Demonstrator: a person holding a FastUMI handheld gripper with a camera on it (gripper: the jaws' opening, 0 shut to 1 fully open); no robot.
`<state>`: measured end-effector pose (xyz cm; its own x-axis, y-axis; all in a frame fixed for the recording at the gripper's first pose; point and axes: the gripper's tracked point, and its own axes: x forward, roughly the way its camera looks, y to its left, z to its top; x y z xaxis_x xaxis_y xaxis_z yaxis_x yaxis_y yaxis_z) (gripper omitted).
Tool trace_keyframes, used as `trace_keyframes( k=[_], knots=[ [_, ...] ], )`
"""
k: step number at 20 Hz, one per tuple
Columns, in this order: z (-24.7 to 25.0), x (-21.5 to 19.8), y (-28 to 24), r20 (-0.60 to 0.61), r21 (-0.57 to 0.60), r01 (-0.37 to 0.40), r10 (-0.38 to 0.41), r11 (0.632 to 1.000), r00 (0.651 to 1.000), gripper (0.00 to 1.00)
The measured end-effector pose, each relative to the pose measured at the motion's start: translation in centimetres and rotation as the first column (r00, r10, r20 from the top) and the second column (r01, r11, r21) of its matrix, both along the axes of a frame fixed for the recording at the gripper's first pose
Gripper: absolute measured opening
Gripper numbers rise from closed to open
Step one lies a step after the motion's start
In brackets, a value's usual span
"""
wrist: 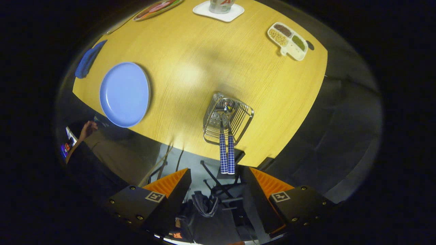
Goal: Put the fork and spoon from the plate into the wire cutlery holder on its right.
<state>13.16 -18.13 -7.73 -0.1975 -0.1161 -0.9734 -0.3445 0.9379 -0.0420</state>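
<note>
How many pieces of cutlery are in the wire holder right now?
2. Both checked-handled pieces stand side by side in the wire cutlery holder, handles sticking out toward the open gripper. The blue plate to its left holds none. Their heads sit too deep to tell apart.

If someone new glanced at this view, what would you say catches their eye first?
Probably the two checked-handled utensils standing in the wire cutlery holder, handles sticking out toward the open jaws of the gripper, which hold nothing. Next, the bare blue plate to the holder's left on the wooden table.
</note>
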Motion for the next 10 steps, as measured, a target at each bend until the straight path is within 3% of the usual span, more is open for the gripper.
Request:
trace_keyframes(
  k=[3,6,8,10],
  knots=[
    [-0.4,-1.6,2.2,0.101,0.145,0.116,-0.131,0.983,0.986,0.97],
    [-0.4,-2.3,3.7,0.205,0.198,0.159,-0.2,0.967,0.958,0.97],
    [-0.3,-2.3,4.7,0.292,0.223,0.182,-0.244,0.958,0.925,0.97],
    [0.2,-1.4,6.0,0.406,0.23,0.198,-0.279,0.953,0.87,0.97]
  ],
)
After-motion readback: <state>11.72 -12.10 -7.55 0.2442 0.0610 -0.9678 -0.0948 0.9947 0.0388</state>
